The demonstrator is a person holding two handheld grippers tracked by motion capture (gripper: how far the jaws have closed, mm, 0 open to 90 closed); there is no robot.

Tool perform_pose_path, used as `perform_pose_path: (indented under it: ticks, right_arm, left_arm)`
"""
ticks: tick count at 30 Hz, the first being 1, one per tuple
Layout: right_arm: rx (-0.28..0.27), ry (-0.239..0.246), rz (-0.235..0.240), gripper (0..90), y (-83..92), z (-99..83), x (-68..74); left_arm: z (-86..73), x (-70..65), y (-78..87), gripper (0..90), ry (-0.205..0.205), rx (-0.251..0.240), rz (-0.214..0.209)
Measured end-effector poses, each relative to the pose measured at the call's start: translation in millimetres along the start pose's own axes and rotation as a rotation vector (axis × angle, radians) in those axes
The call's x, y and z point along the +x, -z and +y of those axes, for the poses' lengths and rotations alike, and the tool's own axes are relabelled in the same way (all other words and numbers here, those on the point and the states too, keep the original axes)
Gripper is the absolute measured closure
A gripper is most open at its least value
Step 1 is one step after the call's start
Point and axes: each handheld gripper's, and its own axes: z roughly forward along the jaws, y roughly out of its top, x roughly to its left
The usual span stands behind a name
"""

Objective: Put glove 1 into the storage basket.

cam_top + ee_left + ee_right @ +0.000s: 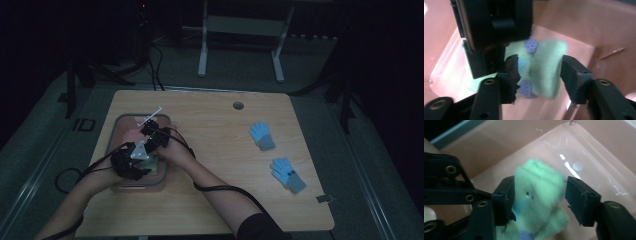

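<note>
A pale green knitted glove [546, 70] with purple and blue fingertips hangs blurred inside a pink tub [118, 126] at the table's left. In the left gripper view, my left gripper [539, 72] has its jaws apart on either side of the glove, and the pads do not visibly press on it. My right gripper [540, 195] also straddles the glove [539, 185], with a small gap at its right pad. In the high view both grippers meet over the tub, the left gripper [142, 162] nearer and the right gripper [152, 142] behind it.
Two light blue gloves with grey cuffs lie on the wooden table to the right, one [262, 135] farther back and one [288, 174] nearer. A cable hole [238, 105] sits near the far edge. A small tag [325, 198] lies at the front right corner.
</note>
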Motion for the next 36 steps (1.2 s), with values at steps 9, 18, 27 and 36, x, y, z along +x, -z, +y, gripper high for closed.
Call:
perform_pose_path:
  ticks: [9, 18, 27, 36]
  right_arm:
    - [-0.060, 0.017, 0.027, 20.6, 34.4, -1.1, -1.9]
    - [-0.126, -0.001, -0.002, 16.6, 73.6, -19.7, -14.5]
    - [-0.143, -0.037, -0.017, 16.6, 101.1, -51.6, -37.0]
    - [-0.153, -0.051, -0.043, 17.0, 123.4, -84.0, -57.5]
  left_arm:
    - [8.3, -7.6, 17.2, 39.0, 0.051, -0.047, 0.050]
    - [31.7, -19.7, 30.2, 39.0, 0.071, -0.133, 0.011]
    - [58.1, -34.5, 18.8, 33.6, 0.075, -0.151, -0.032]
    - [81.4, -50.1, 1.5, 12.4, 0.084, -0.144, -0.089]
